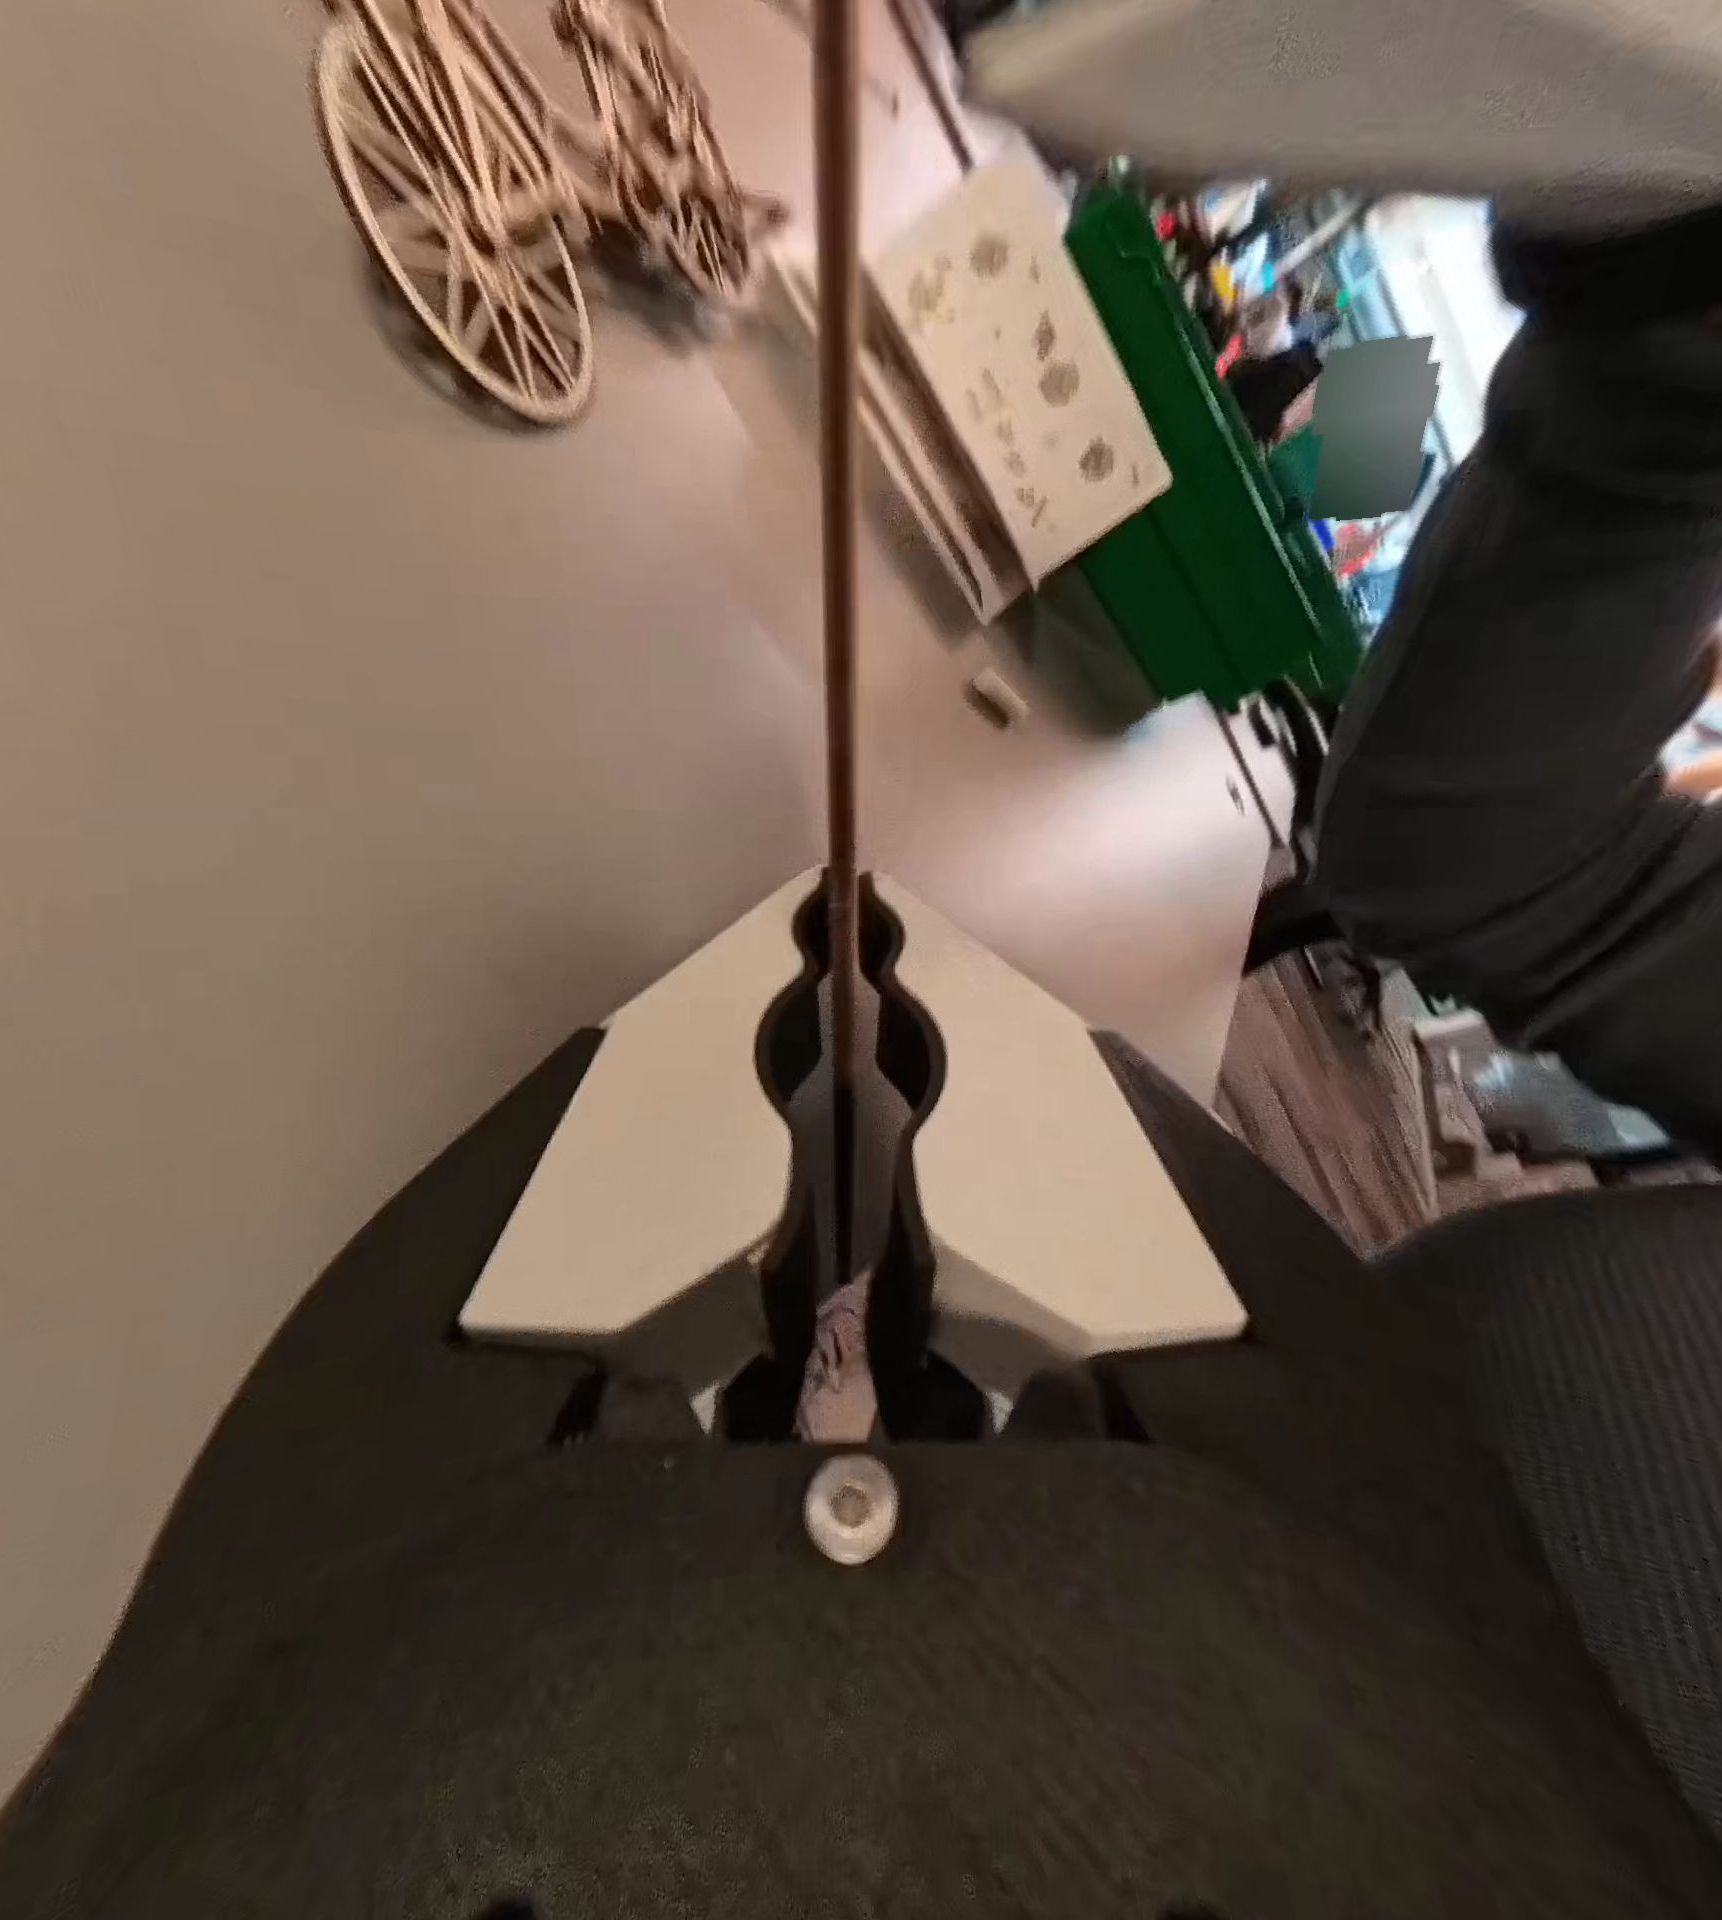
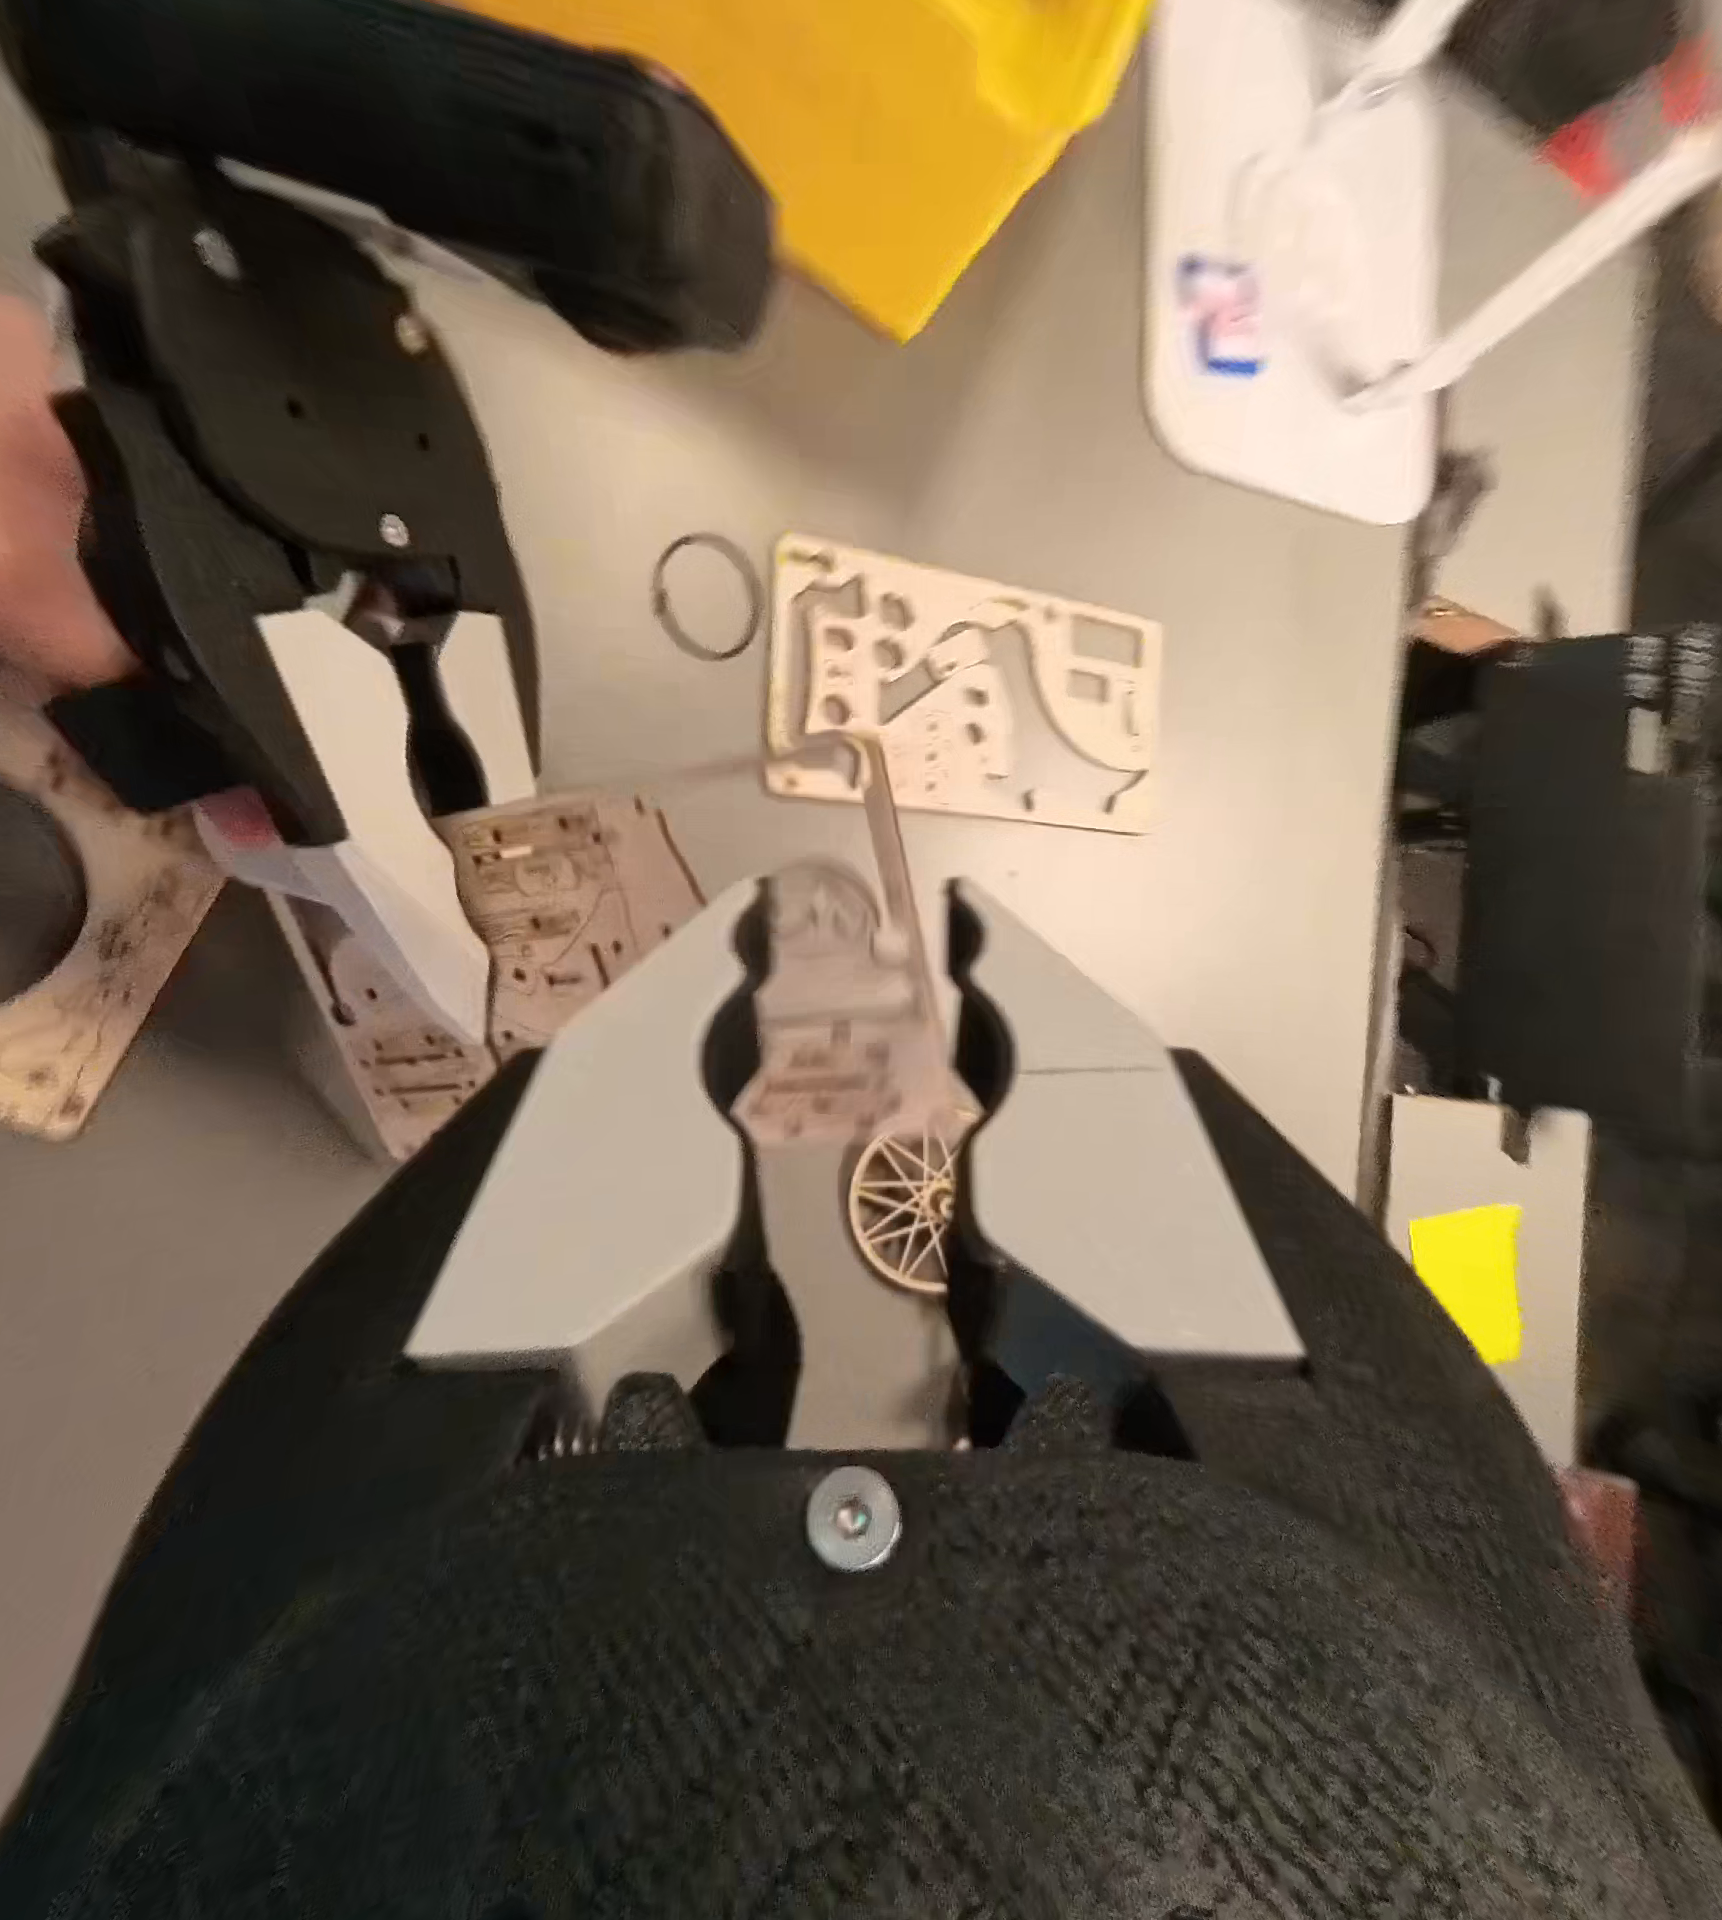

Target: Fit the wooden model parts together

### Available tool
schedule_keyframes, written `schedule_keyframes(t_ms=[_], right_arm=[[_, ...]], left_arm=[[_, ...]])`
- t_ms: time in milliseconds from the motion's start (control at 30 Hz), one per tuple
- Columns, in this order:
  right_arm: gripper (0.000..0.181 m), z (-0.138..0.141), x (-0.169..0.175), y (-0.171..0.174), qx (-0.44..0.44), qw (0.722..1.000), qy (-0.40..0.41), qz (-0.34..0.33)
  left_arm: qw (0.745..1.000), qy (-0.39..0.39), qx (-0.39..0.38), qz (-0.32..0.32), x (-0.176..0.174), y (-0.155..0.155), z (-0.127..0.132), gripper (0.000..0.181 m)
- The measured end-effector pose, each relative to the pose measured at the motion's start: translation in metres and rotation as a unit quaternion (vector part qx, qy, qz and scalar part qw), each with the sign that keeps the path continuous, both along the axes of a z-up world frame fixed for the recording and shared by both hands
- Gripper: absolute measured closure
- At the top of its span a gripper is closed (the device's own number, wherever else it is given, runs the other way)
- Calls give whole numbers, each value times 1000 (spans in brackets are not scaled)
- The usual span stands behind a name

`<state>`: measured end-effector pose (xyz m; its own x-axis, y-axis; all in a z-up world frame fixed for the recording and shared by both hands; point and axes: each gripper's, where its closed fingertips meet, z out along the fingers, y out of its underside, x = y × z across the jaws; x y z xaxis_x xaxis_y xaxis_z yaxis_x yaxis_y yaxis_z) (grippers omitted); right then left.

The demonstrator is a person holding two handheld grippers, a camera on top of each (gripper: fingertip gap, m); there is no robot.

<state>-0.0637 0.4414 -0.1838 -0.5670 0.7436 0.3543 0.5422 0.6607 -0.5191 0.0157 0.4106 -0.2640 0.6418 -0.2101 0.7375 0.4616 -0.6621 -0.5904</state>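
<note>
My left gripper [image 1: 841, 883] is shut on a thin wooden parts sheet [image 1: 834, 468], seen edge-on as a brown line running up the left wrist view. In the right wrist view this gripper [image 2: 452, 810] stands at the upper left, a hand on it, holding the engraved sheet [image 2: 566, 914] tilted over the grey table [image 2: 213, 1299]. The wooden bicycle model [image 1: 483, 208] lies on the table at the top left. My right gripper [image 2: 852, 894] is open above the table; a spoked wheel [image 2: 914, 1216] and a strut [image 2: 888, 831] of the model show between its fingers, untouched.
A cut-out wooden sheet [image 2: 961, 686] and a thin ring [image 2: 706, 594] lie ahead. Another sheet with a big round hole [image 2: 57, 1039] lies left. A yellow object [image 2: 878, 135] and white bag [image 2: 1283, 312] are behind. The table edge runs on the right. A green crate [image 1: 1210, 468] and dark trouser legs [image 1: 1563, 623] are nearby. My right fingertips sit around 12 centimeters from my left ones.
</note>
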Motion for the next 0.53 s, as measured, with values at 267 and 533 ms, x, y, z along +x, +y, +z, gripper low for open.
schedule_keyframes(t_ms=[267, 533], right_arm=[[133, -27, 39, -5, -351, 924, 78, -128], [165, -39, 45, -21, -506, 857, 46, -89]], left_arm=[[980, -60, 178, 59, -52, -3, 59, 180], [981, -68, 176, 43, -46, 6, 57, 180]])
